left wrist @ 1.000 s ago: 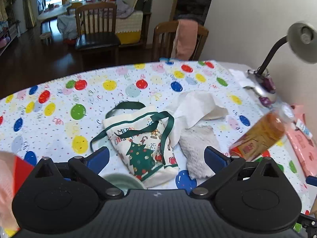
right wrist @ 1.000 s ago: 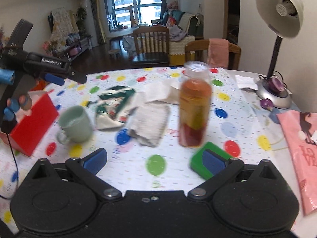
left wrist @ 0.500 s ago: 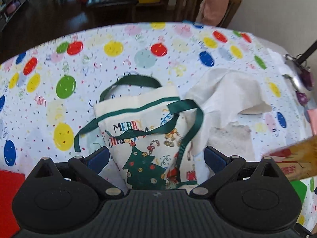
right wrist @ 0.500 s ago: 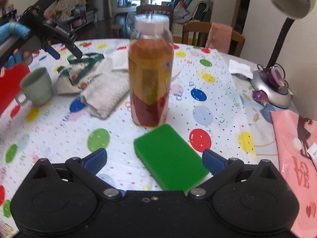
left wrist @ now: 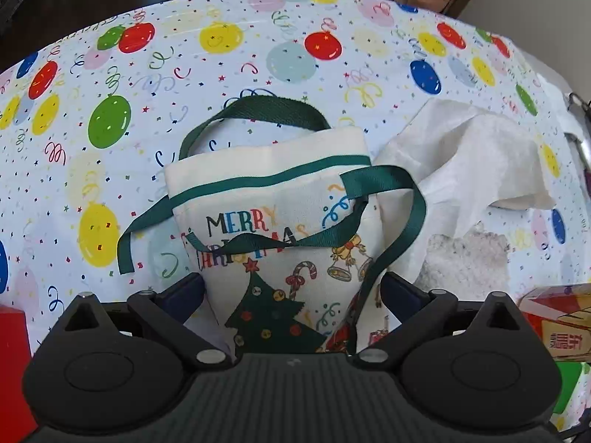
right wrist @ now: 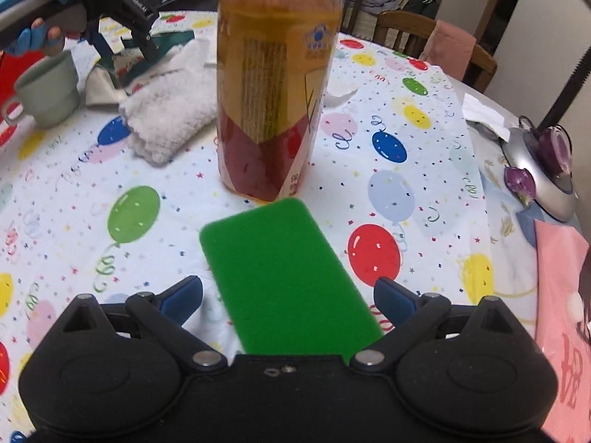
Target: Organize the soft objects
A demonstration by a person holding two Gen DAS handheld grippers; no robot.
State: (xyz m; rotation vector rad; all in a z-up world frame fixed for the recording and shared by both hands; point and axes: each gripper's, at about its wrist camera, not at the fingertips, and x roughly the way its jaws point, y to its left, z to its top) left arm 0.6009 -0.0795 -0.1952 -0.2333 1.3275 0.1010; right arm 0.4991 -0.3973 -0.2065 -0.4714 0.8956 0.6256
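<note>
A cream "Merry Christmas" cloth bag [left wrist: 280, 236] with green ribbon handles lies flat on the balloon-print tablecloth [left wrist: 147, 74]. My left gripper [left wrist: 291, 291] is open, its fingers on either side of the bag's lower part. A white cloth [left wrist: 461, 162] and a fluffy white towel [left wrist: 465, 262] lie right of the bag. In the right wrist view a green sponge [right wrist: 284, 277] lies flat on the cloth between the open fingers of my right gripper [right wrist: 288, 295]. The fluffy towel [right wrist: 170, 118] and the left gripper [right wrist: 125, 11] show at upper left.
A tea bottle [right wrist: 273, 85] stands just beyond the sponge. A pale green mug [right wrist: 48, 88] and a red box [left wrist: 11, 354] sit to the left. A lamp base [right wrist: 543, 170] and a pink bag [right wrist: 565, 313] are at the right. Chairs stand behind the table.
My left gripper has moved down and forward over the Christmas bag. My right gripper has moved forward and down so the sponge now lies between its fingers.
</note>
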